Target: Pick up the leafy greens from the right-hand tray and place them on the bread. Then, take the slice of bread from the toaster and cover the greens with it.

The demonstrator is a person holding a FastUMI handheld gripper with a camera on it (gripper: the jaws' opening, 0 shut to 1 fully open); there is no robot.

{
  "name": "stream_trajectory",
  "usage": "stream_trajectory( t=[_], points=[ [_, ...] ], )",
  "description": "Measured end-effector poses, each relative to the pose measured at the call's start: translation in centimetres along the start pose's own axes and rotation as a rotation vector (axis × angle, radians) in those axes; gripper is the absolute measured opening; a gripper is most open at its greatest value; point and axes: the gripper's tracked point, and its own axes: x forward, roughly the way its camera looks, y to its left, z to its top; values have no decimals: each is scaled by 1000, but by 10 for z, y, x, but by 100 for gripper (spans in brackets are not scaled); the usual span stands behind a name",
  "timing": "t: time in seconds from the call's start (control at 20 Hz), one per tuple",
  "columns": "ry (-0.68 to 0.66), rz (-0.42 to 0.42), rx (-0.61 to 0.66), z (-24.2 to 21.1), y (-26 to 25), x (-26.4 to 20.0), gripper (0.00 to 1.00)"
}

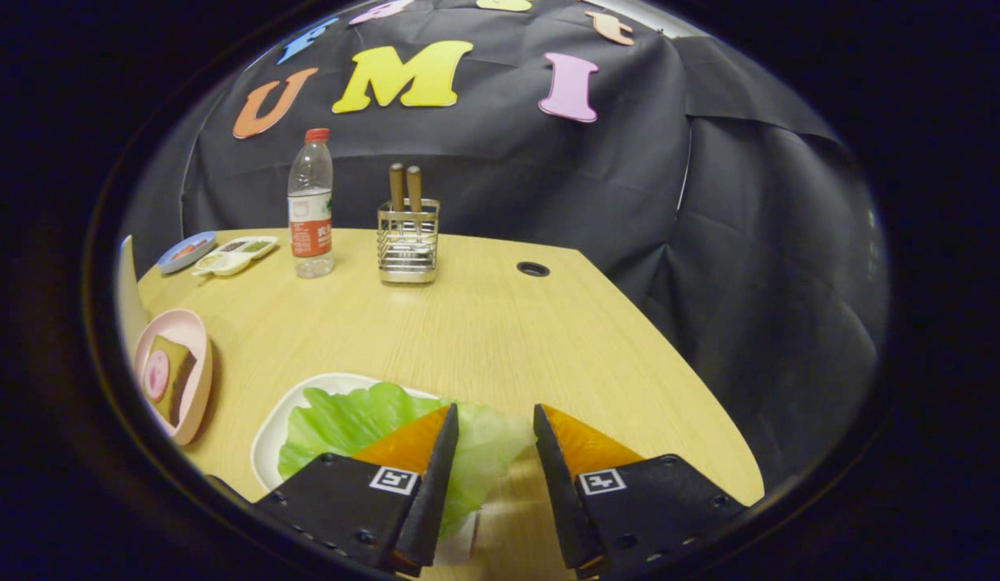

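A green leaf of lettuce (362,428) lies on a white tray (267,440) at the near side of the wooden table (483,331). My gripper (494,415) hangs over the tray's right part, open. The leaf's right edge reaches into the gap between the fingers, and the left finger covers part of it. Neither finger presses on the leaf. To the left, a pink plate (194,379) holds a slice of bread (177,371) with a round pink slice on top.
At the back of the table stand a water bottle (311,206) with a red cap and a wire holder (408,242) with two wooden handles. A blue dish (185,251) and a small divided tray (235,255) sit at the far left. A cable hole (533,269) lies beyond the fingers.
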Motion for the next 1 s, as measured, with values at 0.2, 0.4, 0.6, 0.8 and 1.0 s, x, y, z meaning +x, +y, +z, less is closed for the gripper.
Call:
stream_trajectory(
  t=[0.2, 0.4, 0.6, 0.8, 1.0],
  points=[
    [8, -8, -40, 1, 5, 2, 26],
    [14, 47, 13, 10, 11, -8, 2],
    [17, 62, 74, 17, -1, -16, 0],
    [55, 100, 119, 9, 4, -21, 41],
    [117, -6, 100, -8, -10, -10, 96]
  ],
)
